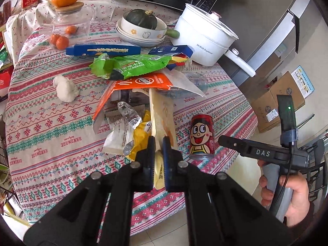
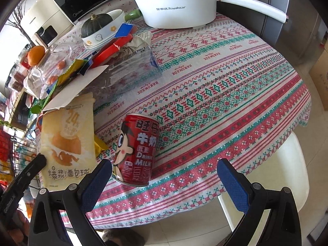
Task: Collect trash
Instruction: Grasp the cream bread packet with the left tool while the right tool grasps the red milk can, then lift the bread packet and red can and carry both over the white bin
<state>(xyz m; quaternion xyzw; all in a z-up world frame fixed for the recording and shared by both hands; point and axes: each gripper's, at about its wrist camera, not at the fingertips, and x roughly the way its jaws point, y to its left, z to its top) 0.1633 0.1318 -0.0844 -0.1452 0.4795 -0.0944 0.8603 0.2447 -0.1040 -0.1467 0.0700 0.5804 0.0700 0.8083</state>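
Left wrist view, step: first pick under way, the left gripper (image 1: 158,143) has bitten the cream bread wrapper (image 1: 162,114) at the near edge of the trash heap, six o'clock side of the pile

Left wrist view, tongs: pads pinched nearly together with the wrapper's lower end between them, nothing else in the grip

Left wrist view, neighbours: red milk can (image 1: 202,136) upright at three o'clock of the gripper, apart from it; yellow packet (image 1: 141,131) and crumpled clear plastic (image 1: 130,112) at eleven o'clock, orange packet (image 1: 147,82) and green bag (image 1: 133,66) higher up the heap at twelve

Left wrist view, other hand: a hand (image 1: 295,192) grips the second tool's handle at four o'clock

Right wrist view, step: right gripper (image 2: 164,171) lines up on the red milk can (image 2: 136,149), my read is that's its target

Right wrist view, tongs: spread wide, empty; the left pad sits just beside the can's base, no squeeze, and the can stands left of centre

Right wrist view, wrapper: cream bread wrapper (image 2: 67,141) at nine o'clock of the can, on the patterned tablecloth (image 2: 225,94)

Next move: lift the wrapper clear without dragging the yellow packet; shift the right tool leftward to centre the can, then close
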